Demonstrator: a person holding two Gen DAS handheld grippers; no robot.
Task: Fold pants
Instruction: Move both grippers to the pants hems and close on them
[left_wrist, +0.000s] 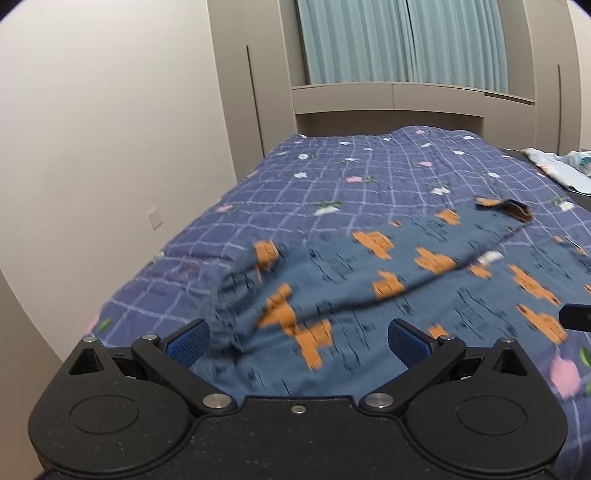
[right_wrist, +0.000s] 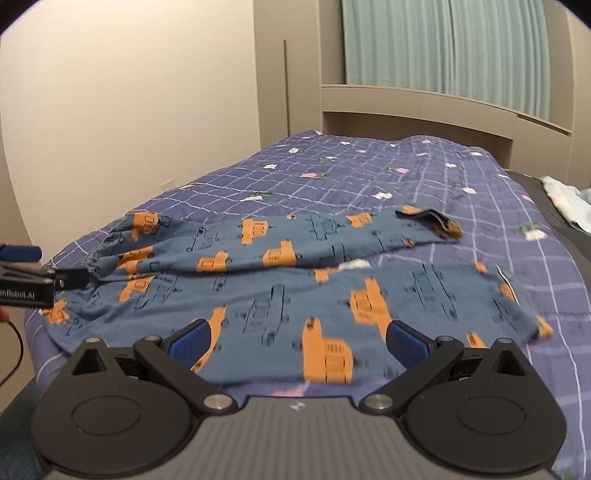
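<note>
Pants (right_wrist: 295, 280) lie spread on the bed (right_wrist: 424, 177), near its front edge, legs running rightward. Far leg (right_wrist: 295, 240) behind the near leg (right_wrist: 369, 302); bedcover shows in the gap between them toward the right. Waistband end (left_wrist: 225, 306) bunched at left. Left gripper (left_wrist: 297, 338) over the waist end, right gripper (right_wrist: 297, 338) over the near leg. Headboard shelf (left_wrist: 388, 98) behind the bed, curtain (left_wrist: 402, 40) above it. Wall (left_wrist: 110, 129) to the left. Loose bedding (left_wrist: 557, 168) off the bed's far right.
</note>
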